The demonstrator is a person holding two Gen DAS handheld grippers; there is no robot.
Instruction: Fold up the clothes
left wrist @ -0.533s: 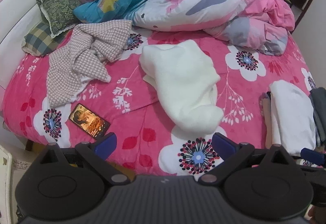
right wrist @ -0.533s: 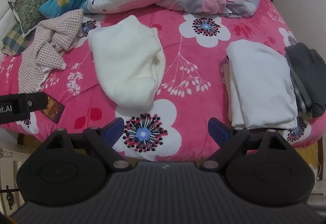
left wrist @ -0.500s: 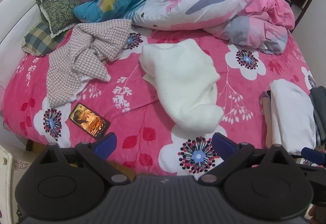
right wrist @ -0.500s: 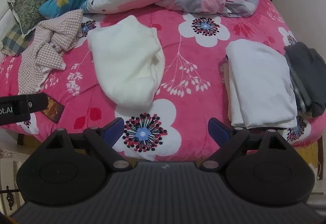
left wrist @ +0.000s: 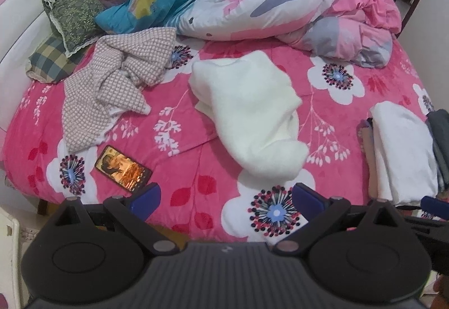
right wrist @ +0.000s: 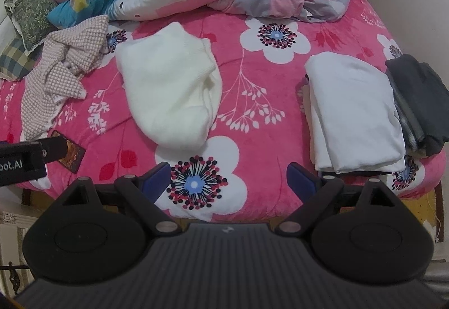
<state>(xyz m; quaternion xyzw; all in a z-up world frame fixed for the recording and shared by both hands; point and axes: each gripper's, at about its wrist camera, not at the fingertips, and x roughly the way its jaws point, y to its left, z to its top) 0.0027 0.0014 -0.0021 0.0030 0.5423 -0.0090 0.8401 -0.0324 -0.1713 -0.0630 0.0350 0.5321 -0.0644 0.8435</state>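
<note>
Your next piece is the cream sweater (left wrist: 252, 112), lying loose in the middle of the bed (left wrist: 196, 157), straight ahead of both sets of fingers and a little beyond them. Its long axis runs slantwise, from a wide end up toward the heaped quilt (left wrist: 280, 0) down to a rounded end near the bed's front edge. That near end is the 1 you can reach first.

The left gripper (left wrist: 224, 193) has its fingers spread wide with nothing between them, and the right gripper (right wrist: 228, 177) is spread too, also empty. Both hang over the front edge (neither touches cloth). The sweater's near end sits ahead and slightly right of the left gripper, and ahead and slightly left of the right one, so it lies between your 2 hands, with neither clearly nearer.

The left view shows the whole checked shirt (left wrist: 118, 78) crumpled toward the bed's left side and the phone (left wrist: 123, 168) near the front-left corner. The right view cuts that phone off behind the left tool, but gives you the folded white pile (right wrist: 353, 109) and the dark folded pile (right wrist: 418, 101) at the right edge in full.
</note>
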